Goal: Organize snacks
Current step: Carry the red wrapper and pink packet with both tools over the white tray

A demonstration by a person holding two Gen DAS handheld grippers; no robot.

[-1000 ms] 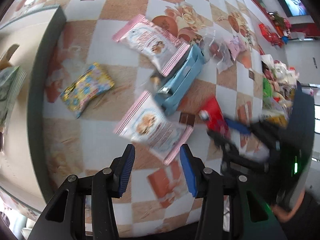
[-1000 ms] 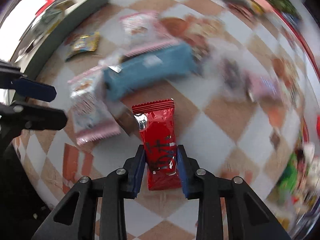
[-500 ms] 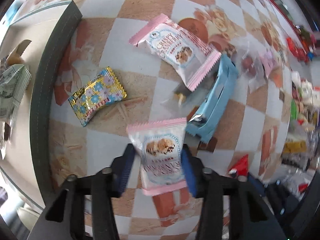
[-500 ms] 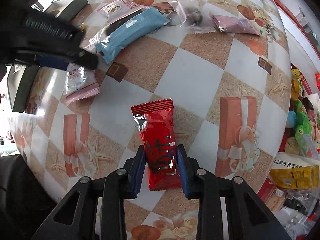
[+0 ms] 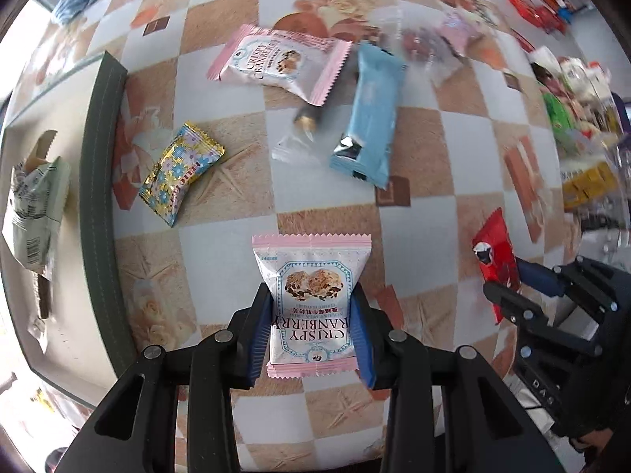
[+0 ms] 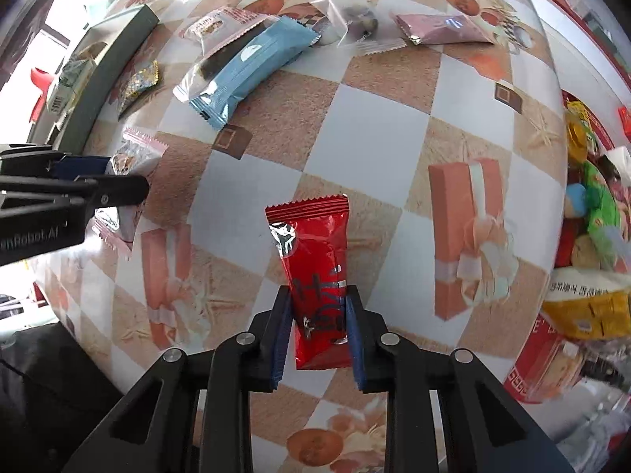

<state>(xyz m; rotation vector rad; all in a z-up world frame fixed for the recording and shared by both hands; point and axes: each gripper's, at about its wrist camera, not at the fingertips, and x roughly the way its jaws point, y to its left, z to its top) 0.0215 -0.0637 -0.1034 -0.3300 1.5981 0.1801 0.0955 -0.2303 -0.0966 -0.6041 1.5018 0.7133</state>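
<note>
**Inspector:** Report both grippers and what each one holds.

**Operator:** My left gripper (image 5: 311,329) has just been closing, and its blue pads now pinch the pink-edged Crispy Cranberry packet (image 5: 311,295) across its width. The packet's long axis runs straight out along the fingers. My right gripper (image 6: 318,327) has also just been closing, and it pinches the red foil packet (image 6: 313,276) by its near end, long axis again in line with the fingers. Both packets appear lifted clear of the checked tablecloth (image 6: 378,126).

**Inspector:** Where does the destination lie?

**Operator:** I judge it to be the dark-rimmed tray (image 5: 100,181) at the table's left edge, which already holds a pale green packet (image 5: 35,213). It lies to the left of my left fingers, with only the gold flowered candy (image 5: 179,171) between. The left hand is clearly nearer; the right is well apart from it, on the far side of the left gripper.

**Inspector:** Anything remaining?

**Operator:** A second cranberry packet (image 5: 280,63), a light blue bar (image 5: 368,112) and clear-wrapped sweets (image 6: 355,19) lie toward the far edge.
</note>
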